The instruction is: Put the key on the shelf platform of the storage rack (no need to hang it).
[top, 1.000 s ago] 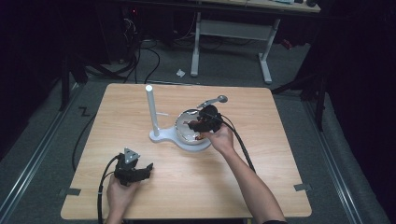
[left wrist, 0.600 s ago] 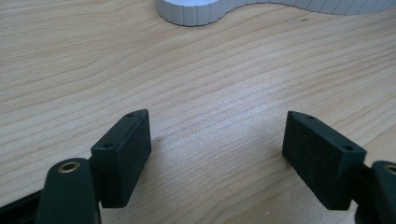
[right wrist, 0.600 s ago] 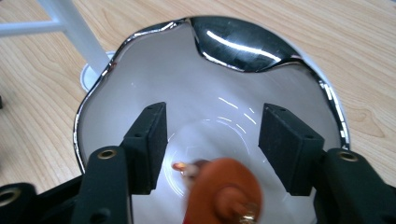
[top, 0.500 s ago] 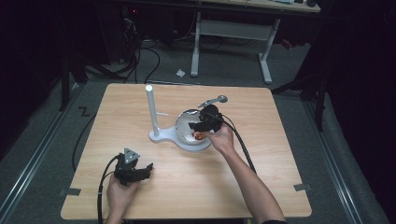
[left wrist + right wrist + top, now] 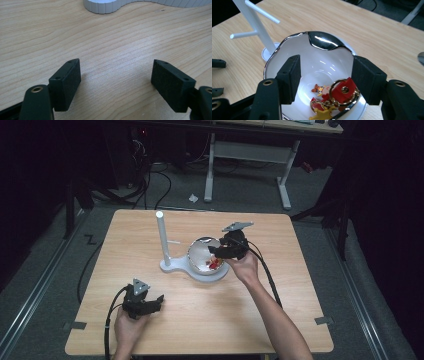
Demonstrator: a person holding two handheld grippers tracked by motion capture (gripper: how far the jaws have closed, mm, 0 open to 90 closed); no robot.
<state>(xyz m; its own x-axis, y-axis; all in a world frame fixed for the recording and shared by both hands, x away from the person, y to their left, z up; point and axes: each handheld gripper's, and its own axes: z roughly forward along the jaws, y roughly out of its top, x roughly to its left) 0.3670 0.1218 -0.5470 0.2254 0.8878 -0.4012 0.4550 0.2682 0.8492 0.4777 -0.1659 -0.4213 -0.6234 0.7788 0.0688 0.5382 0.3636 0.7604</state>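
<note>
A keychain (image 5: pixel 342 91) with a red block, gold rings, a small figure and a yellow star lies in the white, silver-rimmed bowl (image 5: pixel 322 40). It shows as a red spot (image 5: pixel 215 264) in the high view. My right gripper (image 5: pixel 327 61) hovers just above the bowl (image 5: pixel 197 247). Its jaws have just come apart and eased in a little, and nothing is pressed between them. My left gripper (image 5: pixel 157 302) rests low at the table's front left. In the left gripper view it (image 5: pixel 116 62) stands wide open over bare wood.
The bowl sits on the base (image 5: pixel 172 266) of a white stand whose upright pole (image 5: pixel 162 237) carries thin side pegs (image 5: pixel 262 13). Part of that base (image 5: pixel 105 6) lies ahead of the left gripper. Bare tabletop (image 5: pixel 210 315) spreads in front.
The right gripper has lifted a little off the bowl and its jaws have parted. The keychain now lies loose in the bowl. The left gripper has stayed put.
</note>
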